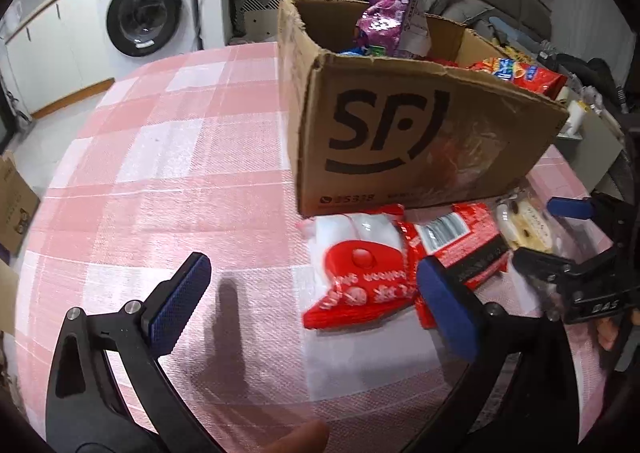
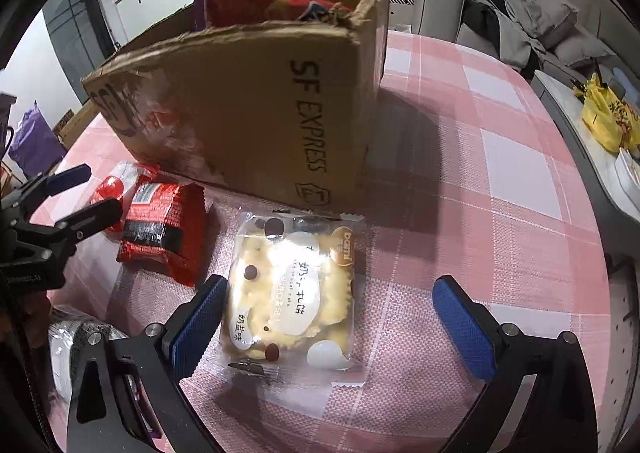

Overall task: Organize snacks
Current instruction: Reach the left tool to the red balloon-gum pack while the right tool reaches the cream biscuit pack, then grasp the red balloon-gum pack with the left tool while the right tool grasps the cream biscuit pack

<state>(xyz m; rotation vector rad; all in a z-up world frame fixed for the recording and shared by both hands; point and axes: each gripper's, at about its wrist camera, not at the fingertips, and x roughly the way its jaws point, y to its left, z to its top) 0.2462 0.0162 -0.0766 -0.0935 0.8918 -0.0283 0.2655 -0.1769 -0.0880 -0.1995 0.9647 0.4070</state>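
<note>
A cardboard SF box (image 1: 400, 125) stands on the pink checked table and holds several snack bags; it also shows in the right wrist view (image 2: 256, 101). In front of it lie a red-and-white snack bag (image 1: 356, 265), a red packet (image 1: 464, 245) (image 2: 164, 229) and a clear pack of yellow biscuits (image 2: 292, 293) (image 1: 524, 229). My left gripper (image 1: 308, 301) is open and empty, its right finger just over the red bags. My right gripper (image 2: 336, 325) is open, its jaws either side of the biscuit pack, the left pad close to its edge.
A washing machine (image 1: 144, 9) and white cabinets stand behind the table. A sofa with clothes (image 2: 512, 21) is at the back right. A side surface with a yellow bag (image 2: 608, 117) runs along the table's right edge. A silver-white packet (image 2: 72, 345) lies at the near left.
</note>
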